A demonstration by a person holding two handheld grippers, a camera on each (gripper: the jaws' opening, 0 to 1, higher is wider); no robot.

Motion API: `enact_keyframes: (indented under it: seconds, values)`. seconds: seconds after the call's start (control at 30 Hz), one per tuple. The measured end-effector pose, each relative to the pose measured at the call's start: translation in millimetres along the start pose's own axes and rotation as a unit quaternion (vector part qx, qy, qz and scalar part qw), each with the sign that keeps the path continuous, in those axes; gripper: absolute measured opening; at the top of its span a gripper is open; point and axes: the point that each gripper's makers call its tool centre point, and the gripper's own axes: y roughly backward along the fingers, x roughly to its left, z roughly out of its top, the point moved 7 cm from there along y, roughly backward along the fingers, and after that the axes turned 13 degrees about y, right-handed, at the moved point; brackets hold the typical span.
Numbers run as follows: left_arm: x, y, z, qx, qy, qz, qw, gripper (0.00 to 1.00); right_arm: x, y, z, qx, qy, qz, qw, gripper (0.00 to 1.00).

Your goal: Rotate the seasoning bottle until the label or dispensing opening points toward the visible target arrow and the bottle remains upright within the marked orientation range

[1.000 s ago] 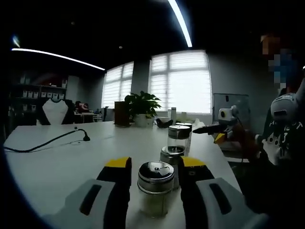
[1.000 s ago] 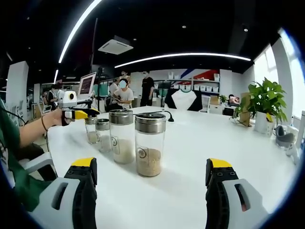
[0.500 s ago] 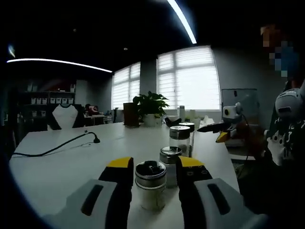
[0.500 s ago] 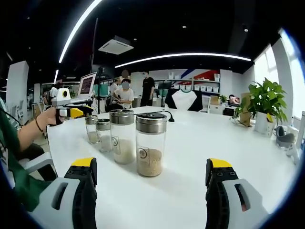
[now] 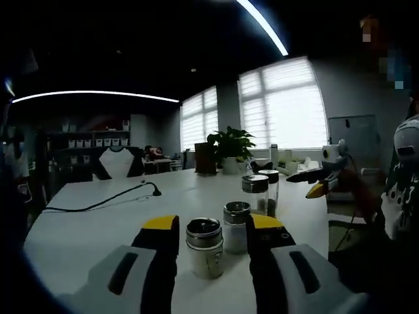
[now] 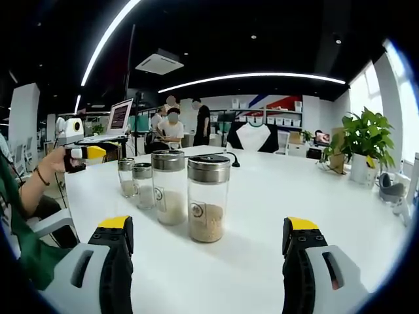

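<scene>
On the white table (image 6: 275, 196), four upright glass seasoning bottles (image 6: 208, 198) with steel lids stand in a row, nearest tall and half full of beige grains, right gripper (image 6: 208, 261) spread wide before it, left gripper (image 5: 211, 252) parted astride the short end bottle (image 5: 205, 247).

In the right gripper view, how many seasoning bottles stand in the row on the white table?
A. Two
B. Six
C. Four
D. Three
C: the right gripper view shows four lidded bottles in a row on the white table: the nearest bottle, a second bottle, then two shorter bottles beyond it.
</scene>
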Motion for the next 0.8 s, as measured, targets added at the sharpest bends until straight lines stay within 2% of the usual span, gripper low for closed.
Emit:
enact_keyframes:
  seconds: [0.07, 0.13, 0.2, 0.27, 0.37, 0.5, 0.67, 0.8]
  values:
    - [-2.5, 4, -0.8, 0.001, -0.007, 0.014, 0.9999, 0.44, 1, 0, 0.3, 0.0, 0.001, 0.001, 1.0, 0.97]
    - [-3.2, 7, -1.0, 0.003, -0.031, 0.039, 0.9988, 0.44, 2, 0, 0.2, -0.001, 0.001, 0.001, 1.0, 0.97]
    - [-5.5, 11, -0.4, -0.005, -0.019, 0.05, 0.9985, 0.45, 3, -1, -0.5, 0.001, 0.001, 0.003, 1.0, 0.97]
    - [-10.0, 14, -1.7, -0.016, 0.008, 0.046, 0.9988, 0.46, 4, 0, 0.4, -0.001, 0.001, 0.003, 1.0, 0.97]
    - [-15.6, 19, -3.4, -0.024, 0.009, 0.047, 0.9986, 0.47, 5, 0, 1.4, -0.003, 0.002, 0.003, 1.0, 0.97]
    - [-21.2, 25, -7.4, -0.024, 0.016, 0.078, 0.9965, 0.51, 7, 0, 0.6, 0.001, -0.004, 0.003, 1.0, 0.97]
    - [-22.8, 23, -7.0, 0.001, -0.008, 0.137, 0.9906, 0.67, 7, 2, 2.3, -0.003, -0.009, -0.002, 1.0, 0.97]
    - [-30.9, 22, -3.7, 0.005, -0.022, 0.145, 0.9892, 0.79, 6, 3, 1.2, 0.001, -0.009, -0.008, 0.9999, 0.97]
